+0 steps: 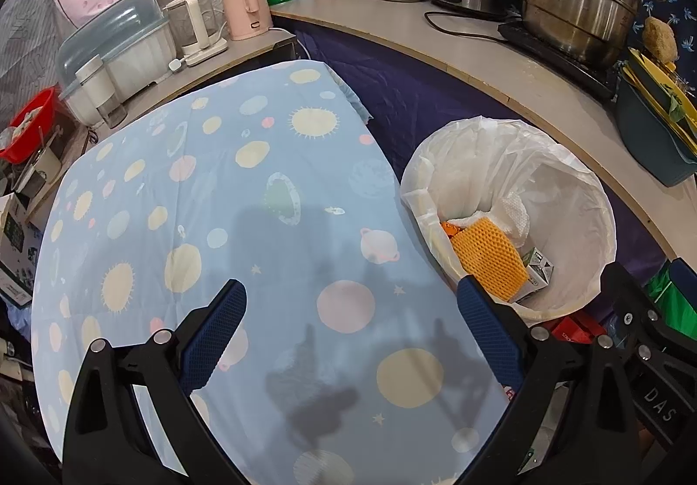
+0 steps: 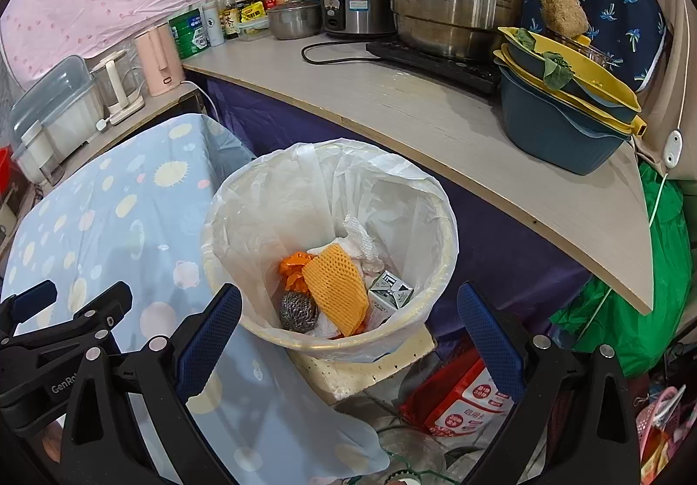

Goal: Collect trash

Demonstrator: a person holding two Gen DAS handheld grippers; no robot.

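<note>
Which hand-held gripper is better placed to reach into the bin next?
Right. The right hand-held gripper is open and empty, looking down into the trash bin, which lies between its fingers. The left hand-held gripper, also open, points at the tablecloth, bin off to its right.

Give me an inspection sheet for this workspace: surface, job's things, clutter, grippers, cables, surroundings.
Surface: table under a blue planet-print cloth, nothing seen on it.
Job's things: lined trash bin holds orange foam net, steel scourer, small carton, white paper.
Clutter: red packet on the floor.
Grippers: left gripper and right gripper open, empty.
Cables: black cord on the counter.
Surroundings: counter with steel pots, kettles, bottles.
</note>
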